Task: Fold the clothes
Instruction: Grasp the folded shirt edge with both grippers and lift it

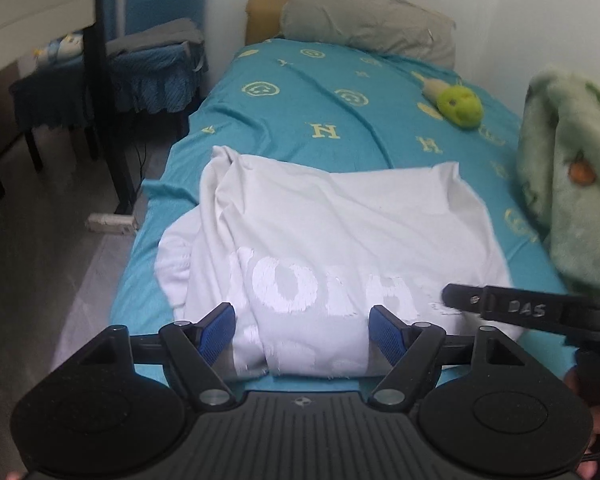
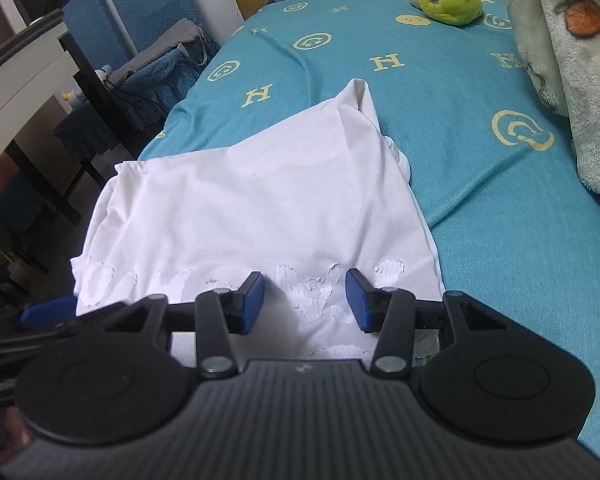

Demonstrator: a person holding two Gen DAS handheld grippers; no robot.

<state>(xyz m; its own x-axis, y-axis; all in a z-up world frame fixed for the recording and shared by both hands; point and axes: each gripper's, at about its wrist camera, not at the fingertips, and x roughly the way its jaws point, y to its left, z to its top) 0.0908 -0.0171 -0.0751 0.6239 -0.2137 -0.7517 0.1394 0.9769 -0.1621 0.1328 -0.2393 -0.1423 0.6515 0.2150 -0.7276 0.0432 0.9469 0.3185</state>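
One white shirt [image 1: 340, 220] lies lengthwise up the bed [image 1: 300, 92]; both hand-held grippers gape.

Bedsheet [image 2: 460, 168] – repeated yellow "H" letters; right gripper's arm [image 1: 524, 308] – "DAS".

White wall [image 1: 500, 0] behind bed [image 1: 300, 92]; blue-covered chair [image 1: 156, 60] beside black-legged desk [image 1: 100, 80]; grey floor [image 1: 40, 260].

White shirt [image 1: 332, 220] part-folded, rumpled, on bed.
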